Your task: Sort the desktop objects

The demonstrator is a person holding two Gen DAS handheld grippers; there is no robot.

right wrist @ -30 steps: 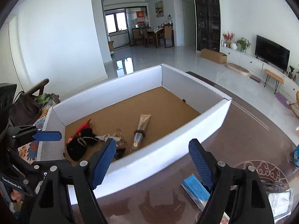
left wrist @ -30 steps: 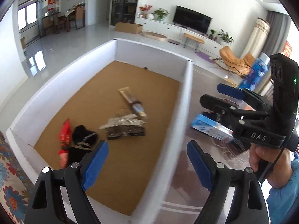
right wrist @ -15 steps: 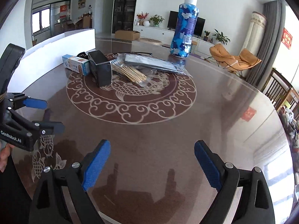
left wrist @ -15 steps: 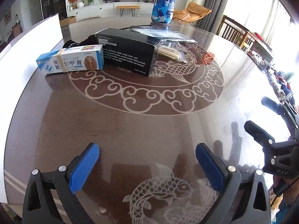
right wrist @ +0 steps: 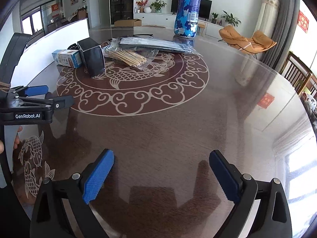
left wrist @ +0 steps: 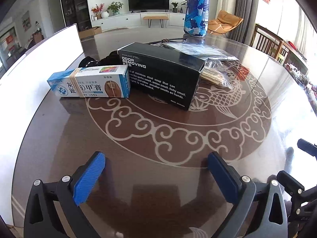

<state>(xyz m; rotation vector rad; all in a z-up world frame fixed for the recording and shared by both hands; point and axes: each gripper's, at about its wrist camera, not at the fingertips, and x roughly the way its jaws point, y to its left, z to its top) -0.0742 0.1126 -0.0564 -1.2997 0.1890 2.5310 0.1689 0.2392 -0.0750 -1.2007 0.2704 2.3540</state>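
Observation:
A blue-and-white cream box [left wrist: 89,84] and a black box marked odor removing bar [left wrist: 160,75] lie side by side on the dark round table [left wrist: 158,130]. Behind them are a bag of wooden sticks [left wrist: 216,75], a flat packet in clear plastic [left wrist: 198,49] and a tall blue patterned bottle [left wrist: 196,10]. My left gripper [left wrist: 156,158] is open above bare table, well short of the boxes. My right gripper [right wrist: 161,155] hovers over bare table with its jaws opening and nothing between them. The right wrist view shows the cream box [right wrist: 67,58], black box [right wrist: 92,57] and sticks [right wrist: 128,57] far ahead on the left.
The white wall of a large cardboard box [left wrist: 39,59] borders the table on the left. A dark bundle [left wrist: 89,61] lies behind the cream box. The left gripper [right wrist: 55,96] shows at the left edge of the right wrist view. Wooden chairs [right wrist: 297,75] stand beyond the right rim.
Both grippers swung away from the open cardboard box to face the objects on the table and came lower. Their jaws widened. In the last half second the views only drew slightly closer.

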